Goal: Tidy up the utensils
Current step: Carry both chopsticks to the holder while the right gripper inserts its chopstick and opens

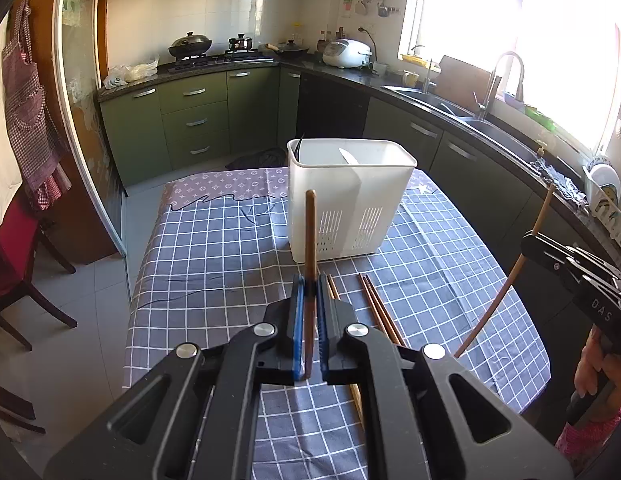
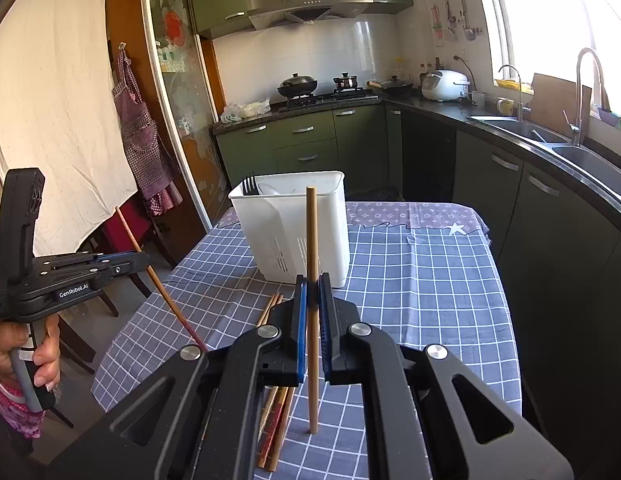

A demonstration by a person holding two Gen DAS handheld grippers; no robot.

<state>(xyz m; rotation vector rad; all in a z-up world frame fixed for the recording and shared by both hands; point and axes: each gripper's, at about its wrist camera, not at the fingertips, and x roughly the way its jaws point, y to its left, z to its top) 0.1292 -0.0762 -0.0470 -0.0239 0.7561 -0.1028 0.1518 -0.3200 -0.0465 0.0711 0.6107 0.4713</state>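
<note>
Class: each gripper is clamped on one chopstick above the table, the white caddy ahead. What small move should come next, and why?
Probably carry the right gripper forward over the white caddy and lower its chopstick in. It is upright, clear of the table, and loose chopsticks remain to collect. The left gripper could follow.

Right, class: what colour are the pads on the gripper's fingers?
Blue pads on black fingers, shut on a chopstick; clearest in the right wrist view.

White utensil caddy (image 1: 350,200), blue-and-white checked tablecloth (image 1: 214,248), brown chopsticks (image 1: 380,312)
</note>
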